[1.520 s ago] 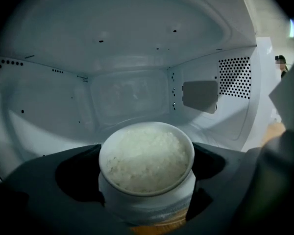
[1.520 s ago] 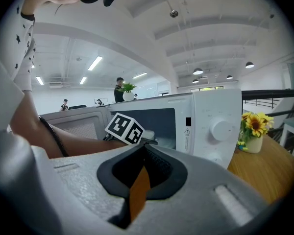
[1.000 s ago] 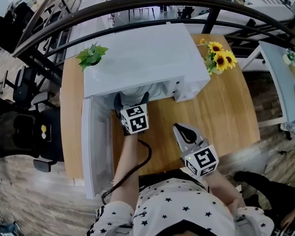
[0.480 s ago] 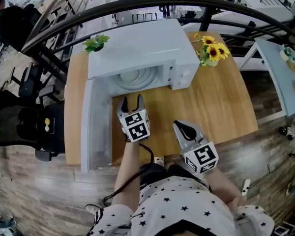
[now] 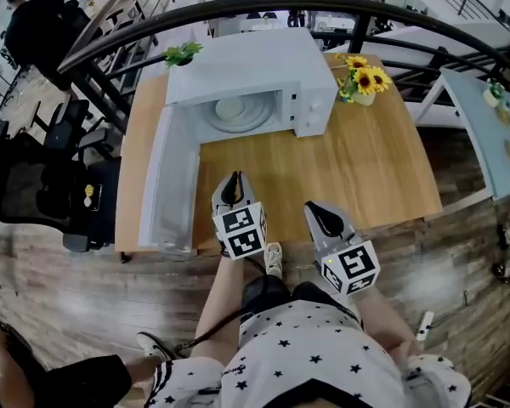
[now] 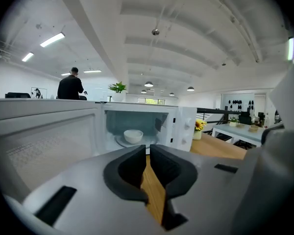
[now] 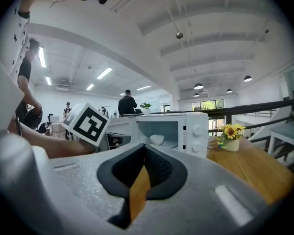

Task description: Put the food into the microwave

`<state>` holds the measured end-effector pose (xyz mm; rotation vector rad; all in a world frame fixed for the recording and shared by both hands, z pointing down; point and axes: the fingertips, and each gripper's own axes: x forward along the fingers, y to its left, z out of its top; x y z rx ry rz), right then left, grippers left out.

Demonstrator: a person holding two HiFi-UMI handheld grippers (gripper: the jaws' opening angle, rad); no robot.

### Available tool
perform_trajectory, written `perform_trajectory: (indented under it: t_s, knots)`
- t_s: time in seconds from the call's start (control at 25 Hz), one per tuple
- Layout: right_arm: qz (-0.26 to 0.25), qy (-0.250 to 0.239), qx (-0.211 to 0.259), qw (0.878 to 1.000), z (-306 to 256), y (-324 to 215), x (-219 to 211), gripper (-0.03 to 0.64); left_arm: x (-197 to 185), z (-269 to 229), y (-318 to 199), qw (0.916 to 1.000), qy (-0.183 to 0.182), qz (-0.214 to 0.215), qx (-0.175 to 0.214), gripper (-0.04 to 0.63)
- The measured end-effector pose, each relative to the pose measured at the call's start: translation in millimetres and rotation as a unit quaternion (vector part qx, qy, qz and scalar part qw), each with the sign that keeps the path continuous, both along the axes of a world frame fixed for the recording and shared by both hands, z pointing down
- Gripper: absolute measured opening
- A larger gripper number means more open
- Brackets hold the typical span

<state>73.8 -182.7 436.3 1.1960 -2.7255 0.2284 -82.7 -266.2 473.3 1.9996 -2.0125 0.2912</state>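
Food status: white bowl (image 5: 231,109) is already inside the microwave (image 5: 263,66), sitting on the turntable plate, roughly centred. The door (image 5: 166,185) is swung fully open to the left.

Handling guess: the bowl looks like glazed ceramic or hard plastic, so rigid, smooth and likely slippery, and it would chip if knocked. It's probably light. If it needs re-seating, pinch the rim with one jaw inside the wall, and don't try to squeeze the body.

Left gripper (image 5: 232,181): jaws closed together, with nothing between them. Right gripper (image 5: 320,215): jaws also pinched together, empty.

Pose: both are held side by side over the near edge of the surface (image 5: 365,168), well apart from the microwave. They point at it, tilted slightly down. The left lines up with the open cavity, near the door's free end.
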Motion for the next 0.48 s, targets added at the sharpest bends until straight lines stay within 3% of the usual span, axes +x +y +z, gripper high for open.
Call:
perform_trajectory:
  t_s: [0.48]
  knots:
    - [-0.014,-0.006,0.028,1.000,-11.6,96.9,14.7,0.006,36.4,-20.5,137.1,0.9991,0.015,0.035,0.018,0.006]
